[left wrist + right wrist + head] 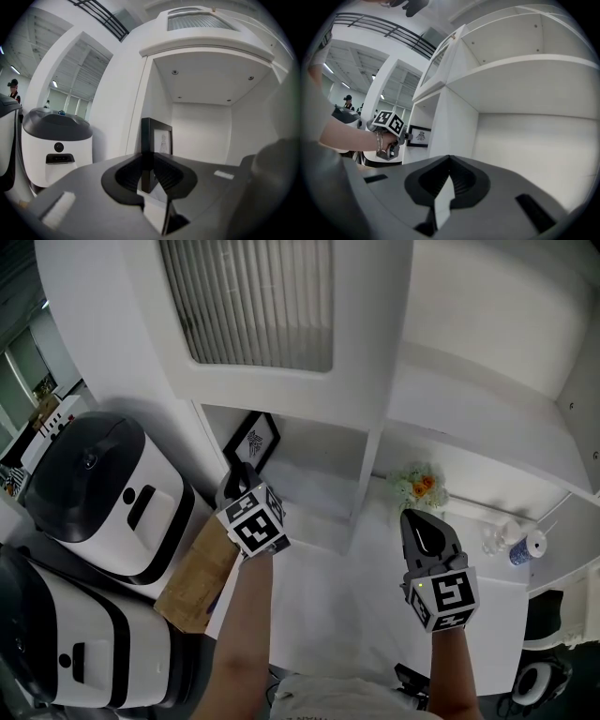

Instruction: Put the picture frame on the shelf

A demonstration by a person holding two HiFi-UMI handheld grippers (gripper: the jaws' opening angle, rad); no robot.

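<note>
Black rectangular picture frame [157, 138], upright, is what we clamp in our left hand-held gripper [149, 164] inside the white shelf compartment [201, 126]; our right hand-held gripper [449, 164] is closed, empty.
</note>
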